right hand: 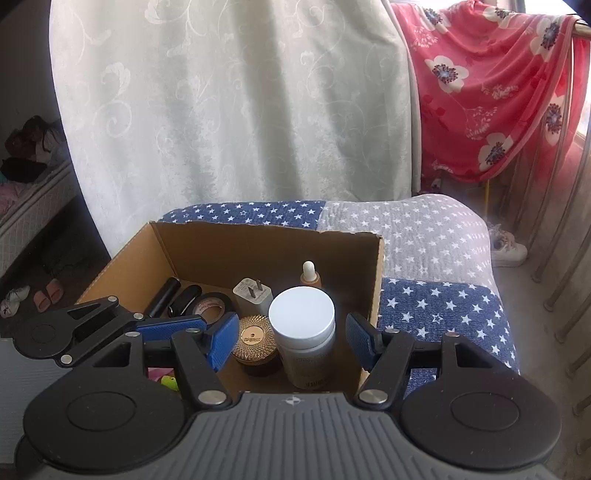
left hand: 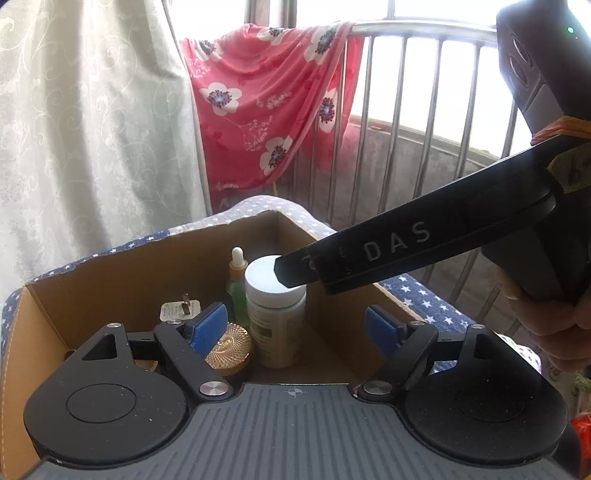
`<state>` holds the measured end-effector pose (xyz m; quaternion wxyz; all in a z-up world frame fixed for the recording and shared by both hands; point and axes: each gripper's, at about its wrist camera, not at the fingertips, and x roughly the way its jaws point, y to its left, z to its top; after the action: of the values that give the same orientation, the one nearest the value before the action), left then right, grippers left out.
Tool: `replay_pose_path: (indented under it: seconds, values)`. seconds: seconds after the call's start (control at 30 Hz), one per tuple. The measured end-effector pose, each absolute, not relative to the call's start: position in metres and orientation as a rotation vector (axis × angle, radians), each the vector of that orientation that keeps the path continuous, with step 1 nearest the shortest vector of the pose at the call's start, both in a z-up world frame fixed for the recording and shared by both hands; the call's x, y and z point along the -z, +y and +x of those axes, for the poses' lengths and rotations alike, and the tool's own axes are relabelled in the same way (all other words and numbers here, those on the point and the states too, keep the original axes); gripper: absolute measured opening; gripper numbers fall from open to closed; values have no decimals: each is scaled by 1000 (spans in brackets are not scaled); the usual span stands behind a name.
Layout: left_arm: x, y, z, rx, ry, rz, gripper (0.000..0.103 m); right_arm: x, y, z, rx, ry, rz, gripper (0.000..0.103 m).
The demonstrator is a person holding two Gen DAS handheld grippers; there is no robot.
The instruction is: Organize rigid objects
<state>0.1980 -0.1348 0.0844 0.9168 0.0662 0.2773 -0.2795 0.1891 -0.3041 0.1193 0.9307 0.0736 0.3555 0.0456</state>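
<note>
An open cardboard box [left hand: 122, 269] [right hand: 266, 240] stands on a star-patterned cloth. Inside stand a white-lidded bottle [left hand: 275, 314] [right hand: 303, 332], a gold-lidded jar [left hand: 229, 349] [right hand: 255, 341], a dropper bottle [left hand: 237, 288] [right hand: 309, 275] and a white plug adapter [left hand: 179, 310] [right hand: 253, 291]. A tape roll [right hand: 210, 304] and dark items [right hand: 166, 295] lie at the box's left. My left gripper [left hand: 295, 326] is open and empty over the box. My right gripper [right hand: 291, 341] is open, its blue pads either side of the white-lidded bottle without touching. The right gripper's body [left hand: 424, 243] crosses the left wrist view.
The star-patterned cloth [right hand: 424, 258] covers the surface under the box. A pale curtain [right hand: 229, 110] hangs behind. A red floral cloth [left hand: 273, 103] drapes over a metal railing [left hand: 424, 29] at the right. Shoes [right hand: 506, 247] lie on the floor.
</note>
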Motion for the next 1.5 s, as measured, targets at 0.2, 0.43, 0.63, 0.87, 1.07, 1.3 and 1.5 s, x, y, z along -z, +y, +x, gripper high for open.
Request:
replay_pose_path:
  seconds: [0.2, 0.43, 0.63, 0.87, 1.07, 1.3, 1.5]
  values:
    - [-101, -111, 163, 545, 514, 115, 97, -146, -313, 130, -112, 622, 280, 76]
    - [-110, -72, 121, 373, 476, 54, 103, -136, -295, 68, -128, 485, 376, 103]
    - [-98, -50, 111, 136, 524, 72, 103, -99, -270, 42, 28, 392, 391, 103]
    - [-88, -31, 103, 63, 528, 53, 103, -78, -249, 45, 103, 441, 359, 103]
    - [-90, -28, 111, 76, 519, 39, 103, -84, -232, 58, 105, 464, 253, 103]
    - [-102, -27, 119, 59, 514, 68, 103, -92, -219, 75, 85, 484, 150, 103]
    - [-100, -27, 132, 72, 563, 63, 103, -90, -222, 91, 75, 513, 141, 103]
